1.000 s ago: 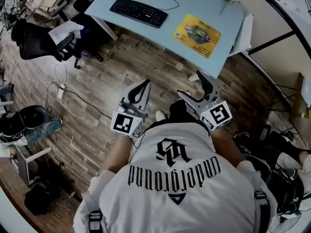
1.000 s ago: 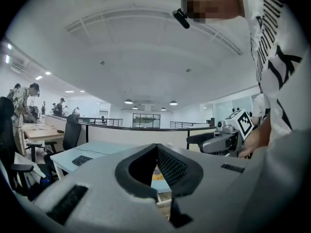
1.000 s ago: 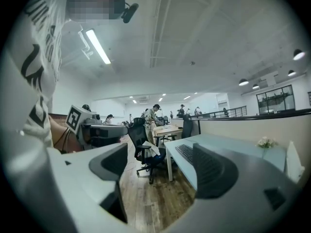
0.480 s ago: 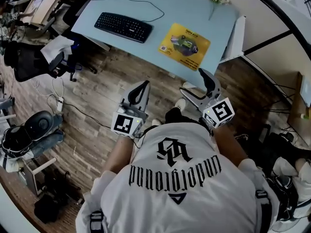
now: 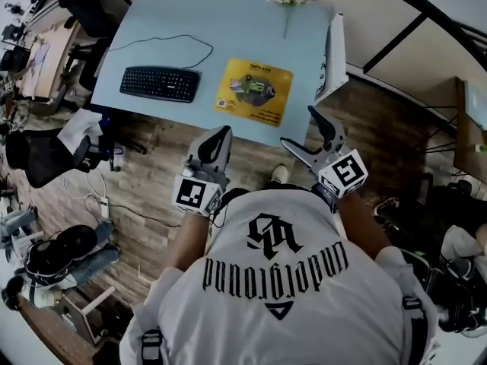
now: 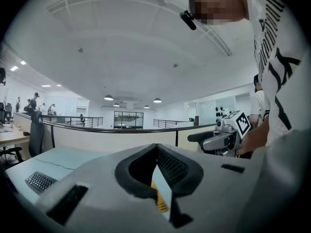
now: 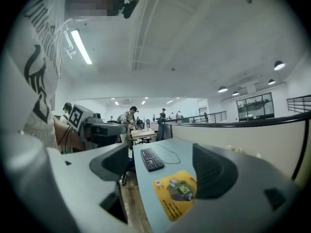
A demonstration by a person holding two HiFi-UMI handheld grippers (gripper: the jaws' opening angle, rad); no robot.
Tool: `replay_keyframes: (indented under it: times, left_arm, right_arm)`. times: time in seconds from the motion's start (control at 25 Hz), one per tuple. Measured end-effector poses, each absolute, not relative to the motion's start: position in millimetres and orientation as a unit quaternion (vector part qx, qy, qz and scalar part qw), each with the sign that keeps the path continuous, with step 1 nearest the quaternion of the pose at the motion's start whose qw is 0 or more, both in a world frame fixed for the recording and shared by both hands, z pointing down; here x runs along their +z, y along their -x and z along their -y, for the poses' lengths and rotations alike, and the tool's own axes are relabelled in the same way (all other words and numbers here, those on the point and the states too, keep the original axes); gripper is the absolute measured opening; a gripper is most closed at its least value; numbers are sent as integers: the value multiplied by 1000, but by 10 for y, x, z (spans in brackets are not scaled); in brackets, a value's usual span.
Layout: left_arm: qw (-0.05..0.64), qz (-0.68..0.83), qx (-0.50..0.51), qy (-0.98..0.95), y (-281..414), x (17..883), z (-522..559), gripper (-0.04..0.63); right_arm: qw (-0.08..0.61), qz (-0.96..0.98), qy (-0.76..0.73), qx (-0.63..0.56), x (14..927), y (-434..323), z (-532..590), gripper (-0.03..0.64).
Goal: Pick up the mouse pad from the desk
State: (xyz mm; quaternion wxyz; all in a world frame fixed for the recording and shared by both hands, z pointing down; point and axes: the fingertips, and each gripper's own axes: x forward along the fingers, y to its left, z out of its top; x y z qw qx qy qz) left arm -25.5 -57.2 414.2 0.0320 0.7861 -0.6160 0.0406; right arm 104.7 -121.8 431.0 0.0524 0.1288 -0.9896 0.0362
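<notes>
Desk holds mouse pad beyond left tongs and right tongs.

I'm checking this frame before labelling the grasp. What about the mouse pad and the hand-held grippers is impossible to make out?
1. Mouse pad print: too small in the head view. In the right gripper view, the right hand-held gripper covers the pad's right edge with one jaw.
2. Left gripper view: the left hand-held gripper hides all but a sliver of the pad behind its own body.
3. Keyboard cable's end: too thin to trace, head view.
</notes>
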Motion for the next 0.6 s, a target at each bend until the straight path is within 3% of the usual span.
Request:
replay_keyframes:
  times: [0.6]
  left_arm:
    - [13, 532, 32, -846, 167, 4028, 1521, 8]
  right_arm:
    - [37, 969, -243, 38, 4230, -1387, 1744, 397]
